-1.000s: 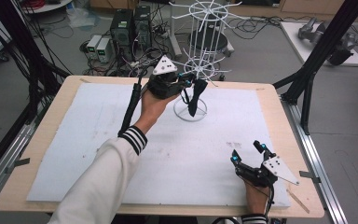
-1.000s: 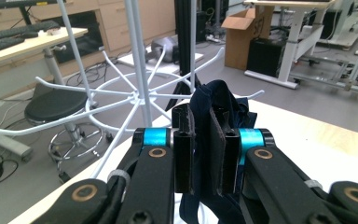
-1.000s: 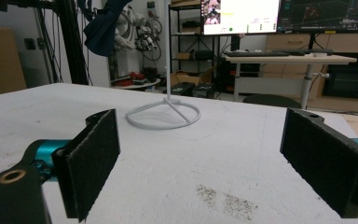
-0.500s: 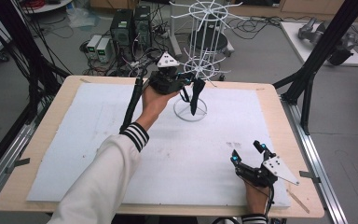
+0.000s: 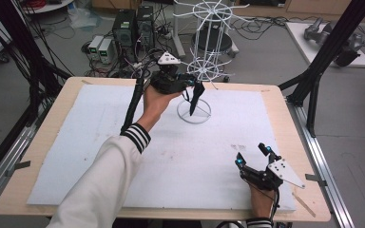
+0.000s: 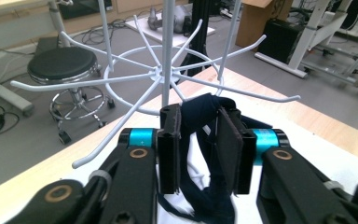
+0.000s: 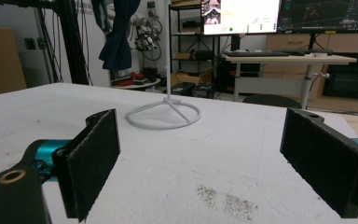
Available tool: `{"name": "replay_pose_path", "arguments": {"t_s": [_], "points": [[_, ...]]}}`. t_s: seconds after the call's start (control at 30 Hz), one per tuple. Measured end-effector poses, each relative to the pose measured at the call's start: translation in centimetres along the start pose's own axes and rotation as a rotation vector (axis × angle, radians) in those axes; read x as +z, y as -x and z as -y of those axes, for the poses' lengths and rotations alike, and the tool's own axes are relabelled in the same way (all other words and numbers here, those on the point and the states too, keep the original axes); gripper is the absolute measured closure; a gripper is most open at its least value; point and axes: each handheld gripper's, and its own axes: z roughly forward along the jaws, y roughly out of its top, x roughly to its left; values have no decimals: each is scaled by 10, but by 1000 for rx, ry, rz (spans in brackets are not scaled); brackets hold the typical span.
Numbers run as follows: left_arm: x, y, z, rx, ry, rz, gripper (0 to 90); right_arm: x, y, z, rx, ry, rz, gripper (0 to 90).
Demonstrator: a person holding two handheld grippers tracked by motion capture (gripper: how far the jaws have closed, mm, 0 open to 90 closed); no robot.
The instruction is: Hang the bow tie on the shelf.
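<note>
Grey floor (image 5: 9, 99), black stool (image 6: 63, 65), desk (image 7: 289, 59) with 2 monitors (image 7: 240, 16).

A black round stool (image 6: 61, 65) stands on the floor (cables nearby) beyond the wooden table (image 5: 47, 137).

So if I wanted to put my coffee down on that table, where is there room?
Most of the white mat is bare: the whole left half, and the middle between the wire rack's ring base and the right tool. It is crowded at the back centre, where the left tool holds a dark cloth by the rack.
</note>
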Motion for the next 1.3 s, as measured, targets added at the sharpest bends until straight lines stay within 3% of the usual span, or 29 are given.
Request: {"name": "replay_pose_path", "arguments": {"t_s": [0.13,0.4,0.73,1.03,1.3], "points": [[0,-2,0,-30,-4,-4,615,0,0,0,-4,-1,3,110],[0,-3,-1,-66,-4,33,445,0,0,0,-3,1,0,110],[-2,-12,-6,-89,5,44,318,0,1,0,-2,3,-3,110],[-15,-11,-9,0,15,35,242,0,0,0,-1,-1,-4,110],[-51,-6,2,117,49,24,210,0,-1,0,-7,5,-2,110]]}}
